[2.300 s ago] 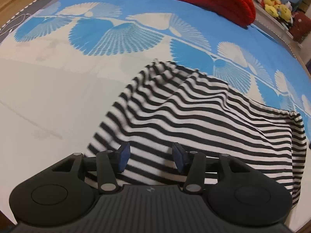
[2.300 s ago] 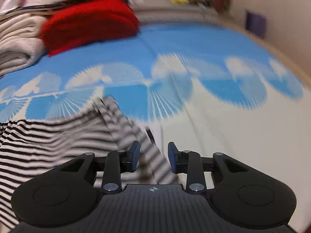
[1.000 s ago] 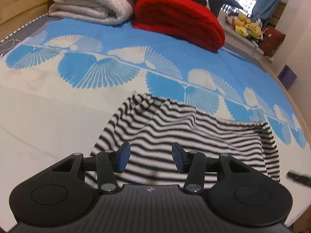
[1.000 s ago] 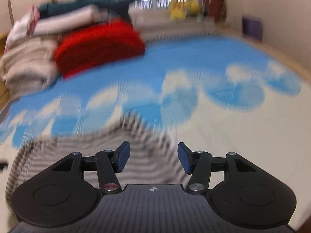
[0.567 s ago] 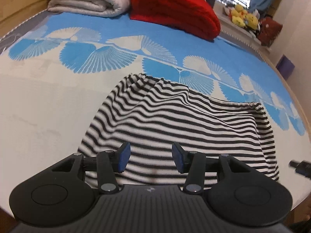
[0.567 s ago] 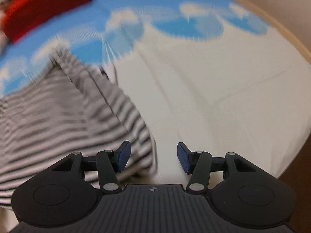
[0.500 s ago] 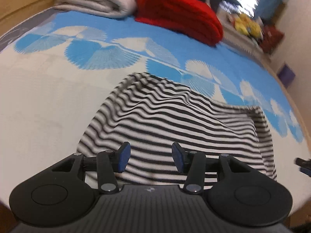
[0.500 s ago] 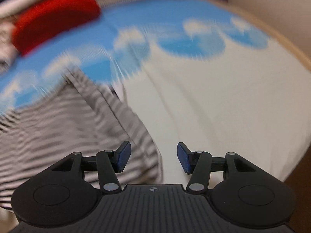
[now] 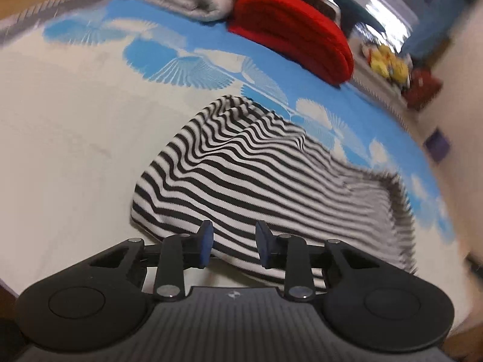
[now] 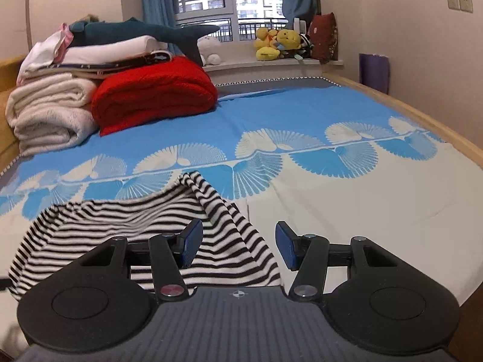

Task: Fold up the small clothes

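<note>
A black-and-white striped garment (image 9: 271,175) lies rumpled on the bed, near its front edge; it also shows in the right wrist view (image 10: 145,229). My left gripper (image 9: 234,242) is open and empty, hovering over the garment's near left hem. My right gripper (image 10: 237,246) is open and empty, above the garment's near right corner. The garment's right side is blurred in the left wrist view.
The bed sheet (image 10: 347,211) is white in front, blue with fan shapes behind. A folded red blanket (image 10: 154,93) and a stack of white blankets (image 10: 48,111) lie at the back. Plush toys (image 10: 277,43) sit on the windowsill. The wooden bed edge (image 10: 422,117) runs along the right.
The right gripper has tilted up from looking down at the garment's right edge and now faces the window. The left gripper has shifted left towards the garment's left hem. Both stay open.
</note>
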A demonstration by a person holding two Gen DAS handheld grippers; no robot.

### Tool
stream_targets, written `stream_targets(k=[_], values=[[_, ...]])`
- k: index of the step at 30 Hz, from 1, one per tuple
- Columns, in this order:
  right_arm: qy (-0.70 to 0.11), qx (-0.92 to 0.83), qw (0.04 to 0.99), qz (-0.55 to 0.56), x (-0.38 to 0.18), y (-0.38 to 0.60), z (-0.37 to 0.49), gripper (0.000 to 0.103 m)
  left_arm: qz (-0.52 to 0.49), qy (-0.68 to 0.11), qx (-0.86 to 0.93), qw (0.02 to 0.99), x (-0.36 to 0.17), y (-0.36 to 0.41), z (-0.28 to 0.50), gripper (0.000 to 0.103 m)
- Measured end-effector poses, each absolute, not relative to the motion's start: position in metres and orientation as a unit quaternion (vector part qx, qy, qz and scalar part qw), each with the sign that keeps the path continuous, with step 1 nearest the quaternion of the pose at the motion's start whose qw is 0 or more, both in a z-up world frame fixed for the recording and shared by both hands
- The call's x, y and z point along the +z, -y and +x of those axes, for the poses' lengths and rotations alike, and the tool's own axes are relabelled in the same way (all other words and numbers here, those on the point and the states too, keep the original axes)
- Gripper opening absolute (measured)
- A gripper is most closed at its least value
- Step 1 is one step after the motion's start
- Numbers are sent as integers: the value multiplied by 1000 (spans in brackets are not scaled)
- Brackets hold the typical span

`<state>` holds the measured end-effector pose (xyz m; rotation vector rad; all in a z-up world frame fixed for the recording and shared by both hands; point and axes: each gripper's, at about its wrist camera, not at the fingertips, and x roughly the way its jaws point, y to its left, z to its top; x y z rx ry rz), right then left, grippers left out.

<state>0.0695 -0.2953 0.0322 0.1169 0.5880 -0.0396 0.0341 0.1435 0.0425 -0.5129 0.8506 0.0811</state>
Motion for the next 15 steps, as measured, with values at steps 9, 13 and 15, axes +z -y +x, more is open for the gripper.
stream_targets(k=[9, 13, 15], values=[[-285, -19, 954, 89, 33, 299, 62, 55, -365, -481, 55, 795, -5, -182, 54, 54], [-278, -19, 957, 76, 33, 299, 61, 55, -406, -478, 86, 774, -16, -199, 55, 58], [-278, -20, 958, 67, 33, 299, 63, 55, -433, -476, 108, 758, -23, -208, 55, 59]])
